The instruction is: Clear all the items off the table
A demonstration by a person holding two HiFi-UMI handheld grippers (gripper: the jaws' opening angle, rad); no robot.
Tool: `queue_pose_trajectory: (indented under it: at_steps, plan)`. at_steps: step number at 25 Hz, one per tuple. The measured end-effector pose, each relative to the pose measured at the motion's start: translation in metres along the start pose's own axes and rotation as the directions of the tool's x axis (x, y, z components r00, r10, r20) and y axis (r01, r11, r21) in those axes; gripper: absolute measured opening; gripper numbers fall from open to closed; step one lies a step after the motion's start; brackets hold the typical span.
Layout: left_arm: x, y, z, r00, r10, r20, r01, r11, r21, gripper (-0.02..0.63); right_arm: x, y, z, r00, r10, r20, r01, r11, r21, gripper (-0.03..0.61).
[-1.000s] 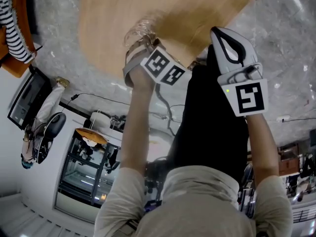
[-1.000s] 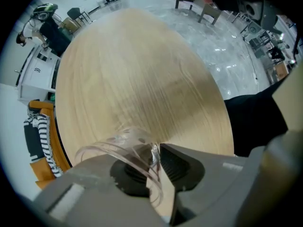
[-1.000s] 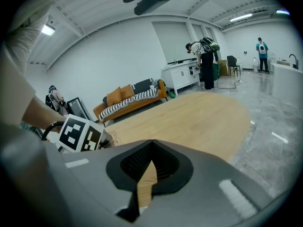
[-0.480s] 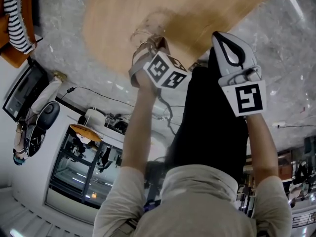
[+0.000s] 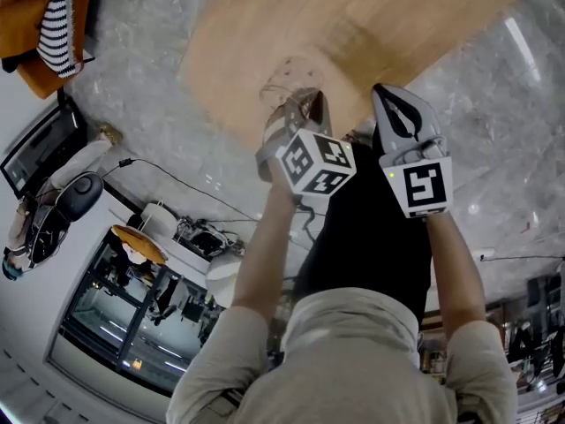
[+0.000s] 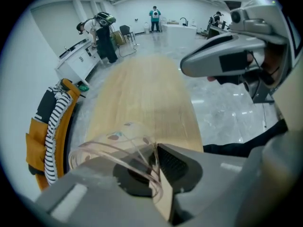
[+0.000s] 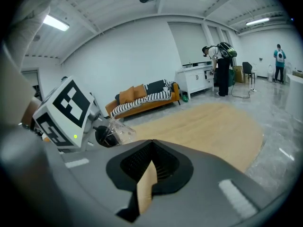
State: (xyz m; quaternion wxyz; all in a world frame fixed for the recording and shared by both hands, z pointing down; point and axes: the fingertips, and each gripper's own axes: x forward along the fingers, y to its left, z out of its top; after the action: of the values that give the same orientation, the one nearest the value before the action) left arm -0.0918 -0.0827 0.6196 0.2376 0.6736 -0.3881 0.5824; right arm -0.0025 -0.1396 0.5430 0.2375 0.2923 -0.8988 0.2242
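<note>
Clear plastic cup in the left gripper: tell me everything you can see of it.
The clear plastic cup is thin and see-through, with a few small reddish and teal printed marks. It looks empty. The left gripper is shut on its wall, squashing the rim oval. It is held over the wooden table, at its near end.

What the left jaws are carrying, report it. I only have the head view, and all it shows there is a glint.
Observer: The left gripper has its jaws shut on the wall of a clear plastic cup with small printed marks.
Operator: Now give me the right jaws.
Observer: The right gripper has its jaws together with nothing between them. Only the wooden table lies beyond.
</note>
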Motion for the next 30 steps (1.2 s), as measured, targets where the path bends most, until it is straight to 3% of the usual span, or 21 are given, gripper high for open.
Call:
queue_pose_trajectory:
  at_steps: [10, 20, 24, 30]
  plan:
    - [-0.073, 0.017, 0.012, 0.988, 0.034, 0.151, -0.011, 0.989, -0.147, 0.044, -0.024, 0.031, 0.069, 0.997, -0.024, 0.076, 0.022, 0.999, 0.031, 0.006]
    - [-0.178, 0.027, 0.032, 0.936, 0.104, 0.337, -0.023, 0.971, -0.238, 0.044, -0.069, 0.085, 0.141, 0.981, -0.054, 0.186, 0.055, 0.998, -0.001, 0.006]
    - [-0.221, 0.031, 0.033, 0.902, 0.132, 0.412, -0.035, 0.971, -0.236, 0.044, -0.087, 0.112, 0.168, 0.973, -0.061, 0.224, 0.074, 0.996, -0.048, 0.006]
    - [-0.288, 0.045, 0.041, 0.817, 0.187, 0.545, -0.038, 0.961, -0.272, 0.044, -0.115, 0.144, 0.218, 0.945, -0.086, 0.316, 0.126, 0.986, -0.109, 0.006]
